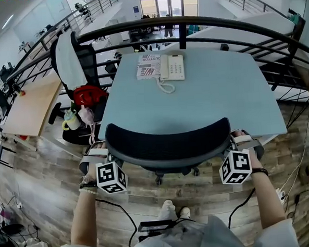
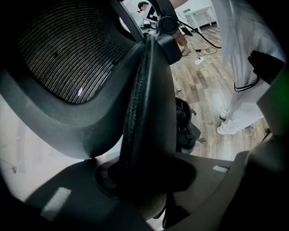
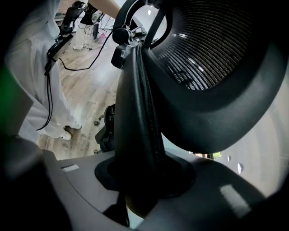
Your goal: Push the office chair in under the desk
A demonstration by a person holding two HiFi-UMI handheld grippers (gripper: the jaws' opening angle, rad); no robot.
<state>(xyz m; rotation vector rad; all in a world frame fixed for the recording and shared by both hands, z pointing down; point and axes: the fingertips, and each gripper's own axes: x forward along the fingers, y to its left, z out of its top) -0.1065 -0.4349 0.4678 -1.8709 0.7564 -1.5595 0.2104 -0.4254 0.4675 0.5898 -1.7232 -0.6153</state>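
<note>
Office chair [image 1: 169,152] faces desk [image 1: 210,101]; backrest [image 1: 145,139] runs left-right, parallel to desk edge; left gripper [image 1: 100,152], right gripper [image 1: 241,140] clamp its ends.

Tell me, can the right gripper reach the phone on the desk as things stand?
Probably not. The right gripper is clamped on the chair backrest, and the phone lies at the far side of the desk, beyond that backrest.

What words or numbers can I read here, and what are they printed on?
Nothing here can be read.
Leaflet on the desk: red and dark print, too blurred to read.
Telephone: keypad digits too small to read.
Marker cubes: black-and-white squares only, no words.
</note>
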